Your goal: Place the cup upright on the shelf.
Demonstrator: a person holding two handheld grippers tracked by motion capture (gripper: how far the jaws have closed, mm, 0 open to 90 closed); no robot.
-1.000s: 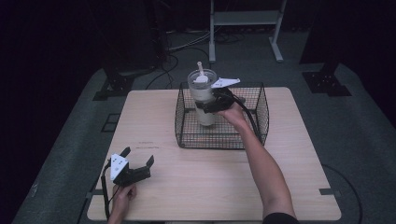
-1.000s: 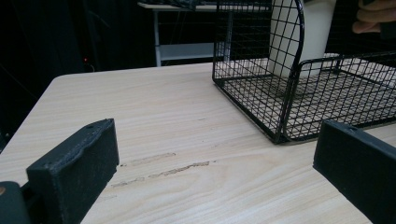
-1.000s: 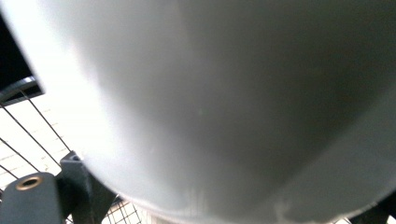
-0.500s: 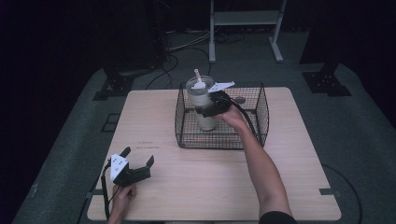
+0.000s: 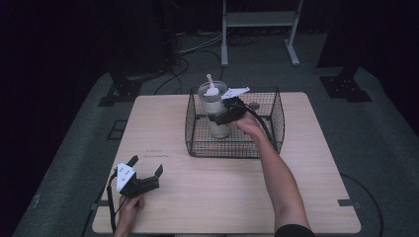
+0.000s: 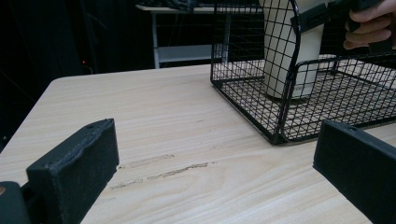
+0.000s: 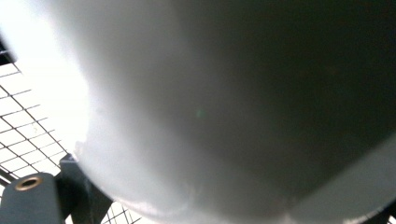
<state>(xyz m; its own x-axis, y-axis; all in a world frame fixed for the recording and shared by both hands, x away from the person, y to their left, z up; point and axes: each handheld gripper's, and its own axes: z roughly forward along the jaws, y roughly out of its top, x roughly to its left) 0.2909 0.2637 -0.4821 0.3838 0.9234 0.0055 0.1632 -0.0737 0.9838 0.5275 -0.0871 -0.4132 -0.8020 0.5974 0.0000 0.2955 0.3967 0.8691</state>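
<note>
Right gripper (image 5: 221,117) clamped on cup (image 5: 216,114), standing upright on floor of wire basket (image 5: 276,129), back-left corner; left gripper (image 5: 146,174) spread, idle low on table (image 5: 222,197) near front-left corner. Looks like mid lift-out or set-down. Next move needs straight vertical travel: basket walls close on two sides, open top, bare table in front.
</note>
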